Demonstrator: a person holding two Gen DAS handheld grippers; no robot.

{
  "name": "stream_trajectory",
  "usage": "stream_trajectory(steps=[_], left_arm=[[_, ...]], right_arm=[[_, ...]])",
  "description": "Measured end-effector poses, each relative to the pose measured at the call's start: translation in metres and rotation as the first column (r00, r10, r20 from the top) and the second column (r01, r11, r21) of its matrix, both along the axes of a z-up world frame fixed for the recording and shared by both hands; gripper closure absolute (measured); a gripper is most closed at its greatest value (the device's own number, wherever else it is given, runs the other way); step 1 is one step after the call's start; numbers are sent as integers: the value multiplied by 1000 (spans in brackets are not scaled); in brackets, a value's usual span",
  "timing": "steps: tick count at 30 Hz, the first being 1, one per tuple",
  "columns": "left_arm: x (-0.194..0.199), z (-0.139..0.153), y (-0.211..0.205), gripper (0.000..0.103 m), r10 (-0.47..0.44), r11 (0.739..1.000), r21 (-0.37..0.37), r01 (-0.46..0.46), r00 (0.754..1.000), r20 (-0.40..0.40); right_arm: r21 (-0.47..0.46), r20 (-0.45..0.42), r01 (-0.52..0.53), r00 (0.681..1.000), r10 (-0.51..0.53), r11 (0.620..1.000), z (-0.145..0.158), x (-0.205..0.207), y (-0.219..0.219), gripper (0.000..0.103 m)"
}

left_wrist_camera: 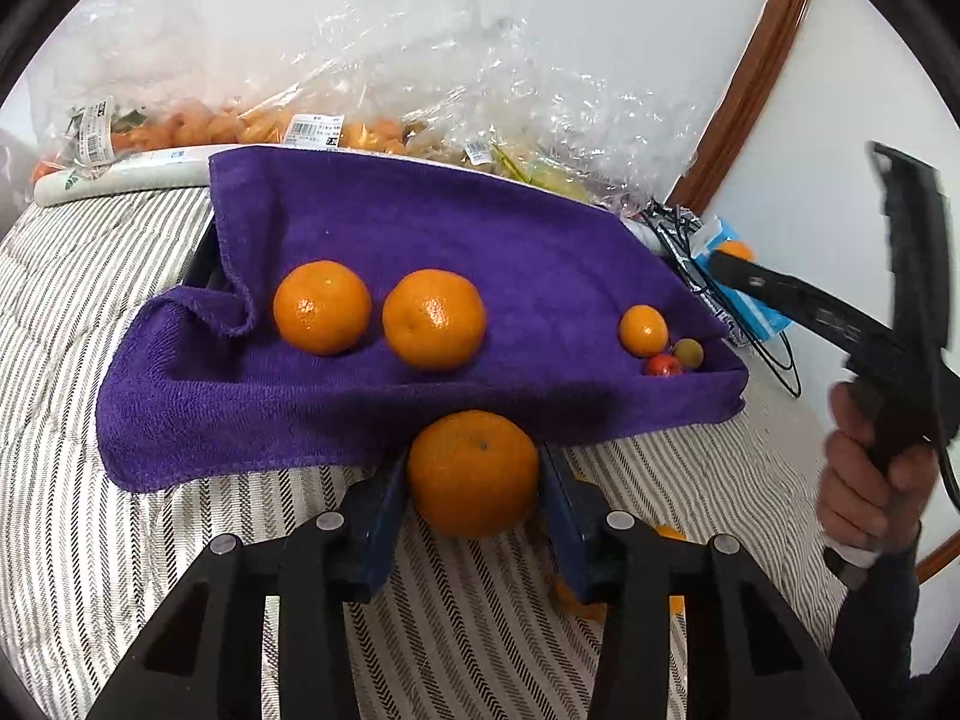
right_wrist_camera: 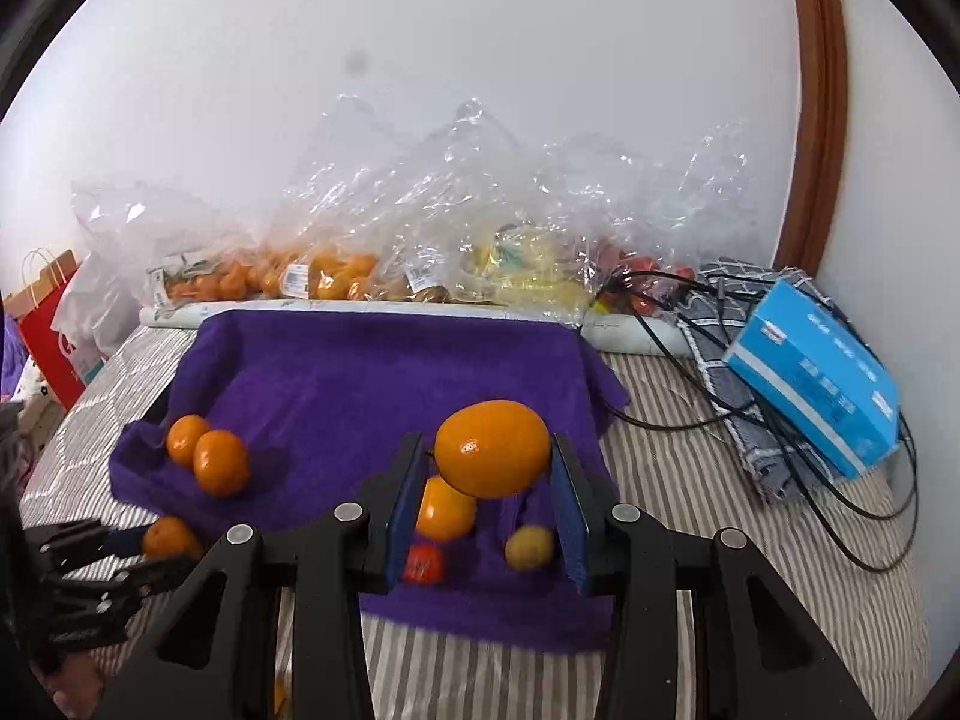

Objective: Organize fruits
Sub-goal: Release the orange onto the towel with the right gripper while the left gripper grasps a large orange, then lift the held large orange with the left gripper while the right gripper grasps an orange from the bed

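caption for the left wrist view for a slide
Left gripper holds a mandarin before the purple towel bearing two mandarins and smaller fruits.

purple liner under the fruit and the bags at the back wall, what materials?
Purple liner: looks like terry or microfibre cloth, matte, with fuzzy pile and a stitched hem folding softly at the corner. Bags: thin clear plastic film, glossy, crinkled with sharp glints and fruit visible through it; exact plastic can't be told.

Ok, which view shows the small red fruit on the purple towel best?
Left wrist view: the small red fruit sits sharp and unobstructed near the purple towel's right corner. In the right wrist view it's blurred, partly hidden beside a tool finger.
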State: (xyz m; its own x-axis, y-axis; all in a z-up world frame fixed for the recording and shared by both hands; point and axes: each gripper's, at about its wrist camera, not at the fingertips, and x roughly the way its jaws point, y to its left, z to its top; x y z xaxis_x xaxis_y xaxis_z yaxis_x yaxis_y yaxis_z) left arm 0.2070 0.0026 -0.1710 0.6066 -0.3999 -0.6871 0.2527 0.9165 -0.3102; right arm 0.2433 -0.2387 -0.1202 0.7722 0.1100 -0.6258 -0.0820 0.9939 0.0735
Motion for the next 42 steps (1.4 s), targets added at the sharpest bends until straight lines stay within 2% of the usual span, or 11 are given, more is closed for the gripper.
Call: stream_trajectory(steps=[7,10,14,16,19,21,23,25,32,37,42], left_arm=[[-1,2,-5,62,-11,1000,12,10,1000,27],[-5,4,-7,62,-30,1000,2,30,999,41],[-12,8,-10,62,-62,998,-13,63,995,74],[-13,9,-11,62,-68,998,-12,69,994,86],[-12,10,-9,62,-61,998,-17,62,994,86],[-12,10,-7,62,-47,999,-20,49,995,91],[-12,12,-3,62,-30,999,-29,33,995,99],[-12,14,3,62,-8,999,-37,12,994,106],[-9,14,13,62,48,997,-68,-41,993,106],[-11,16,10,62,49,997,-58,-42,991,122],[-15,20,11,62,46,996,-80,-35,989,139]], right_arm=[[-8,-73,16,997,-17,1000,-31,16,-5,63],[-19,-76,26,997,-28,999,-35,17,-8,63],[44,-115,8,993,-3,999,-39,19,-15,63],[46,-120,4,993,1,999,-41,19,-16,62],[45,-104,4,995,1,999,-37,15,-15,61],[48,-74,8,997,-4,999,-31,10,-16,56],[39,-36,9,999,-7,999,-26,3,-15,45],[32,-12,4,1000,-4,999,-22,-3,-13,43],[36,2,-54,999,54,998,-13,-21,6,43],[42,10,-52,999,52,998,-7,-41,14,43],[47,-18,-54,998,55,997,-11,-62,20,43]])
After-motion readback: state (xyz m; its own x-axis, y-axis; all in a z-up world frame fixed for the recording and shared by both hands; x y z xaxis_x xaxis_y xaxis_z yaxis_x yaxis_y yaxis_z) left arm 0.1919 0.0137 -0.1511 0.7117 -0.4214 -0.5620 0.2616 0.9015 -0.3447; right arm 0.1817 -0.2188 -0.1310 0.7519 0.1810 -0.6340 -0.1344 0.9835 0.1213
